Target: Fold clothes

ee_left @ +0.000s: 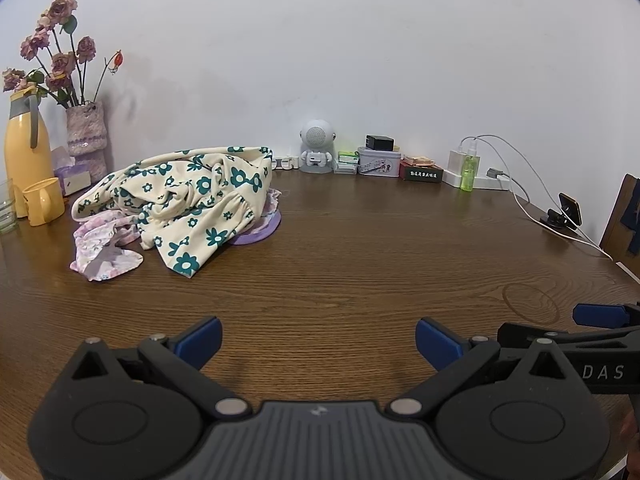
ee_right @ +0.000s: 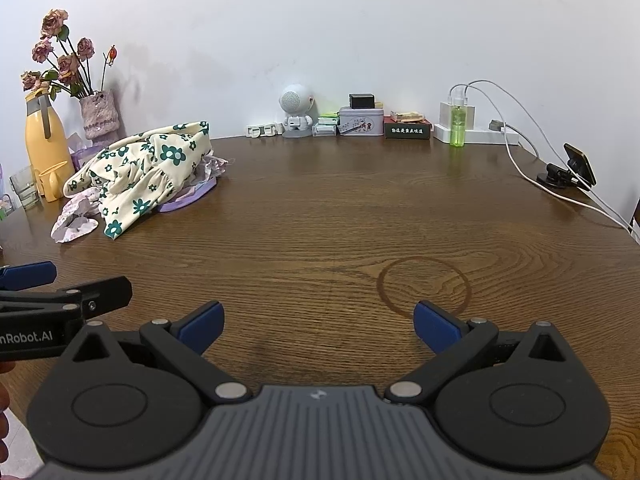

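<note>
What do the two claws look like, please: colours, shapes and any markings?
Both match: the left claw and right claw have black linkage arms on round pivot discs, silver rivets, blue finger pads, and a ribbed grey centre plate with a small logo. White lettering marks their sides.

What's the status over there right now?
Left gripper and right gripper open, empty. Floral clothes heaped far left, untouched. Table between bare.
</note>
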Action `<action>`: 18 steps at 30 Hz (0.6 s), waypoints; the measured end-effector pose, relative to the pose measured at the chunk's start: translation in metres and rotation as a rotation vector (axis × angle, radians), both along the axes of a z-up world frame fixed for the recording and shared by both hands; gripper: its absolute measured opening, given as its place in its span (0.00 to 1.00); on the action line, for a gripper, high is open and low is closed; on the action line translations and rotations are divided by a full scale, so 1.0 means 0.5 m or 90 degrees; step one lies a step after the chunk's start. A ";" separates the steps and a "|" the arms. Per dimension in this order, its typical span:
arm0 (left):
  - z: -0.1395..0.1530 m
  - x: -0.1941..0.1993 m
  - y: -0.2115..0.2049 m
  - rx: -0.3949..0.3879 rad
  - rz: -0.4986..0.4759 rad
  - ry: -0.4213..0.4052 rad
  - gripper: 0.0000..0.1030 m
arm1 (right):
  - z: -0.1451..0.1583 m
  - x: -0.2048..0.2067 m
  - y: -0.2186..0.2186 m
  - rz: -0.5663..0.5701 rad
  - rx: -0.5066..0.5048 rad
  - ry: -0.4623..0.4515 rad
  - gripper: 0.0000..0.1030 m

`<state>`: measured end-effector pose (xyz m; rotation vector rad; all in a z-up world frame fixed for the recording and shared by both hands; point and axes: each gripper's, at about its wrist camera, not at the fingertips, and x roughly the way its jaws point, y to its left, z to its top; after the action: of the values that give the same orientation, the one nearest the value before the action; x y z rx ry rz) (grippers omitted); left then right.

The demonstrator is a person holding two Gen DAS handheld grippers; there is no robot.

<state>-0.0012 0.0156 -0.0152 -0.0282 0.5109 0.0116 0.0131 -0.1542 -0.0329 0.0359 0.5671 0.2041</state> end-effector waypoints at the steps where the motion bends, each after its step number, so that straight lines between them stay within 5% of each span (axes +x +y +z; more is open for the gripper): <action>1: 0.000 0.000 0.000 0.000 0.000 0.000 1.00 | 0.000 0.000 0.000 0.000 0.000 0.000 1.00; 18: -0.003 0.000 0.001 0.000 0.005 0.002 1.00 | -0.003 -0.002 0.002 0.004 0.000 0.006 1.00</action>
<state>-0.0011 0.0160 -0.0167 -0.0306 0.5141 0.0189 0.0123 -0.1531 -0.0343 0.0352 0.5761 0.2108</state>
